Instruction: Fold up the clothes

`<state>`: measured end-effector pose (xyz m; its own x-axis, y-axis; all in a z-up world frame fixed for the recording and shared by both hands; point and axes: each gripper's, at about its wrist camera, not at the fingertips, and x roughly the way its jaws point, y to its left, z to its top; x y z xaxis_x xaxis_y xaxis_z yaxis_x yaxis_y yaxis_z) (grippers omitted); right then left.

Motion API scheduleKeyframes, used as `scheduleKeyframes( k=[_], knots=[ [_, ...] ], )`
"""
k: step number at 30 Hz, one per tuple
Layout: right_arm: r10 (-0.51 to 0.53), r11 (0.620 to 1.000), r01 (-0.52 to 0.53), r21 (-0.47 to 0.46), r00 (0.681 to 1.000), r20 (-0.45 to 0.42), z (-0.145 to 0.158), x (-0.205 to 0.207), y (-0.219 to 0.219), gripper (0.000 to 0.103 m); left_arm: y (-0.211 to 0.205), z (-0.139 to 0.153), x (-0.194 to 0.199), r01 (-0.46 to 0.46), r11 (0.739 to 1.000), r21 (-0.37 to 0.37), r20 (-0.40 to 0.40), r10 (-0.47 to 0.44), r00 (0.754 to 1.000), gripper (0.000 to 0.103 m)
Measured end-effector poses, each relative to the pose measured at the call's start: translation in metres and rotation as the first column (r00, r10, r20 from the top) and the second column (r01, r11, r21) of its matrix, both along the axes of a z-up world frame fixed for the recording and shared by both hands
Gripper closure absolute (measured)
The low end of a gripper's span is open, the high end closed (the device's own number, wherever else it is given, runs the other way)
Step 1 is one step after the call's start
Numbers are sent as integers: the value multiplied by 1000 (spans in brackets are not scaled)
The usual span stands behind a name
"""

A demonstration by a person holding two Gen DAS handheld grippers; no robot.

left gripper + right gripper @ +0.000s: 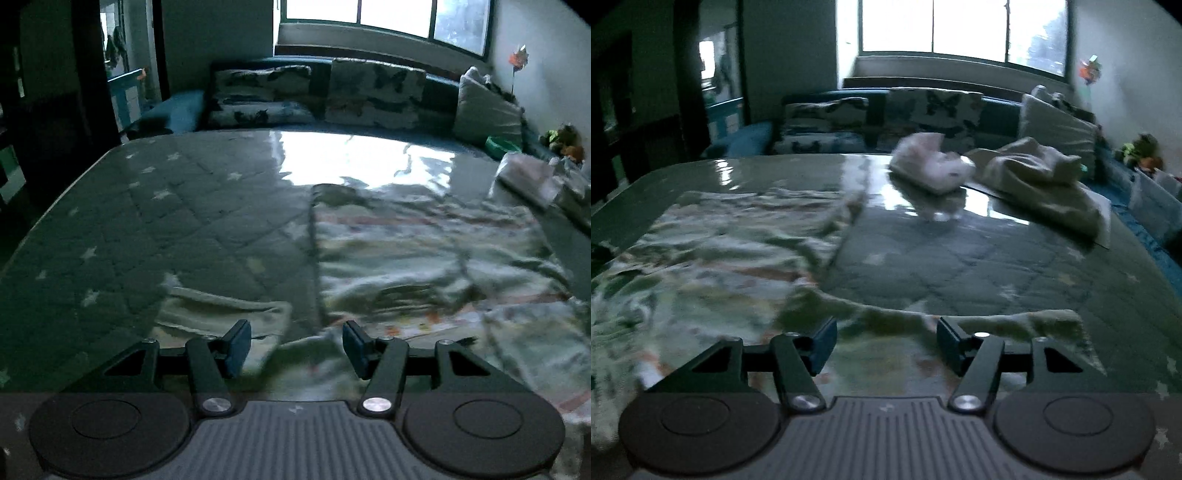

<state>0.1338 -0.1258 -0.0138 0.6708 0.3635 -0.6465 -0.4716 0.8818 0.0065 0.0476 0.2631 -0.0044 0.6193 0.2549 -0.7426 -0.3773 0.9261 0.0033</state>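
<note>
My left gripper (pixel 297 349) and right gripper (pixel 886 345) hang spread wide, holding nothing, over the garment (pixel 713 258) at lower frame; I'd pinch its hem evenly.

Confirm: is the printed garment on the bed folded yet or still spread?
Spread: the printed garment lies flat and wrinkled across the bed, one sleeve stretched sideways.

Open left gripper (pixel 296 345), garment (pixel 424 258) below

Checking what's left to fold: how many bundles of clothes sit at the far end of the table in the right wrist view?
2: a pale pinkish bundle near the far edge, and a beige heap to its right. More may lie outside the view.
</note>
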Motion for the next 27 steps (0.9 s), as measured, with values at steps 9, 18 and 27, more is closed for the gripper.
scheduleKeyframes(
  k=[9, 18, 27],
  knots=[
    [77, 997, -78, -30, 997, -24, -5, -12, 29, 36, 27, -4, -11, 13, 1000, -16, 18, -12, 1000, 87],
    [82, 994, -85, -67, 995, -49, -16, -13, 36, 35, 76, 31, -60, -250, 968, 12, 181, 244, 953, 95],
    [83, 992, -87, -89, 995, -48, -16, -12, 40, 33, 120, 15, -90, -460, 885, -66, 186, 464, 866, 62]
  ],
)
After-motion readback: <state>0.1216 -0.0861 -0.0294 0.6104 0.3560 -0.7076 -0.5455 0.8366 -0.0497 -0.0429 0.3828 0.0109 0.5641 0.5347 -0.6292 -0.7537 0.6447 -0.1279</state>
